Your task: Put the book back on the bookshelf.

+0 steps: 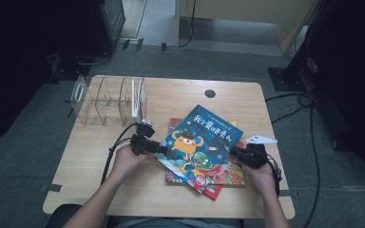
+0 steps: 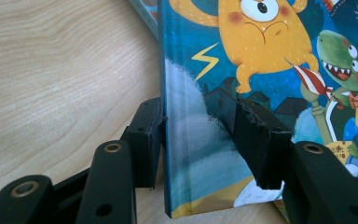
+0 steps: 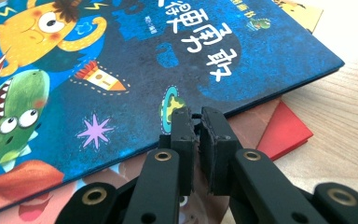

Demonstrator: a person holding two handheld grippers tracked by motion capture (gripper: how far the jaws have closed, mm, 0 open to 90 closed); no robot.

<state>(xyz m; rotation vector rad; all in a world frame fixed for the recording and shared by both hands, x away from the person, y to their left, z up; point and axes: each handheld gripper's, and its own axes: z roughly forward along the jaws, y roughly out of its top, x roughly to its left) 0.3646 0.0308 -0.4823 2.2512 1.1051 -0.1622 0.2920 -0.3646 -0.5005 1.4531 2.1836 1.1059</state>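
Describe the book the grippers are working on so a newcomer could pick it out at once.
On the wooden table, right of the clear divider rack, lies a small stack of picture books. The top book is the one: dark blue cover with a yellow one-eyed monster and white lettering, lying askew over the red-covered books beneath.

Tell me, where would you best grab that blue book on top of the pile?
By its overhanging edges. The blue book lies flat and askew on the pile, so its corners stick out past the books below. A thin edge fits between tongs coming in level from the side: the left tongs already straddle the near-left edge, one jaw beneath it.
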